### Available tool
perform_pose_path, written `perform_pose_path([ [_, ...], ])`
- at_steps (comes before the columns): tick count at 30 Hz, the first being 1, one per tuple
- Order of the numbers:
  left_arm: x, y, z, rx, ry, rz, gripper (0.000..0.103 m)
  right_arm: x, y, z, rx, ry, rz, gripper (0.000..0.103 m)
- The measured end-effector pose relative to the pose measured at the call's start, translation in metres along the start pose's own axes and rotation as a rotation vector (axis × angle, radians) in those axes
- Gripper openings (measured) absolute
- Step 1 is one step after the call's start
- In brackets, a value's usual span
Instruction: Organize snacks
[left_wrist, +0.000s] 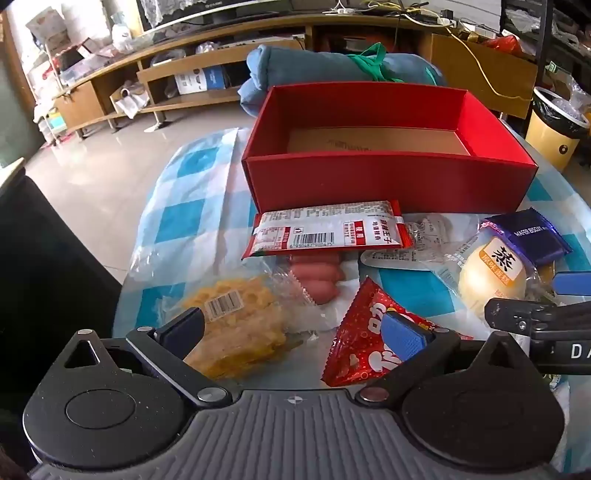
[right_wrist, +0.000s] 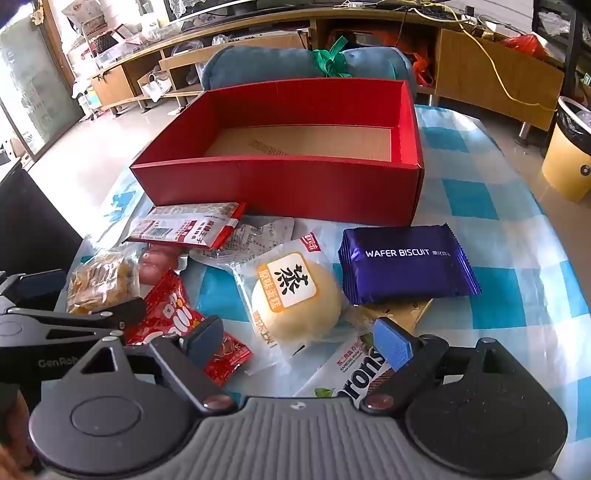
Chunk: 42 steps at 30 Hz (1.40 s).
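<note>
Red cardboard box (right_wrist: 280, 184) — rectangular, matte

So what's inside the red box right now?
The red box holds no snacks: only its bare cardboard floor shows, with faint print. The near wall hides the front strip of the floor, so that part cannot be checked.

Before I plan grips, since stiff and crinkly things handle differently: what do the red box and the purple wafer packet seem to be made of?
Red box: looks like stiff paperboard, matte red walls with creased corners and a bare brown cardboard floor. Purple wafer packet: probably thin plastic or foil film, glossy with highlights, wrinkles and crimped, serrated end seals.
</note>
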<state>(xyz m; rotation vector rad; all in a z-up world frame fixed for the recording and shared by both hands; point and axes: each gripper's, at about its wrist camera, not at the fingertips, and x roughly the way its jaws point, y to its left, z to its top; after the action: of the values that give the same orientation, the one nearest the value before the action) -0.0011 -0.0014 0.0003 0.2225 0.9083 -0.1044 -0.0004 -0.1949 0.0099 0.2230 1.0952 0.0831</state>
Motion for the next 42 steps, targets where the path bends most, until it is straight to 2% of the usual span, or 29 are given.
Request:
perform_pose_path([
  [3,0.0008,0.0021,-0.0015,-0.01,0.015,-0.019,0.103,0.0005,0.0002,-0.0004,-0.002,0.002,-0.004,0.084],
  [14,0.0061,0.001,-0.0029,0.0,0.034,-0.002,0.102,0.0016,0.0003,-0.0001,-0.011,0.006,-0.012,0.084],
  [42,0.0048,0.0001,-0.0032,0.007,0.033,-0.009,0.102,0.0033,0.0024,-0.0006,-0.018,0.012,-0.007,0.085],
])
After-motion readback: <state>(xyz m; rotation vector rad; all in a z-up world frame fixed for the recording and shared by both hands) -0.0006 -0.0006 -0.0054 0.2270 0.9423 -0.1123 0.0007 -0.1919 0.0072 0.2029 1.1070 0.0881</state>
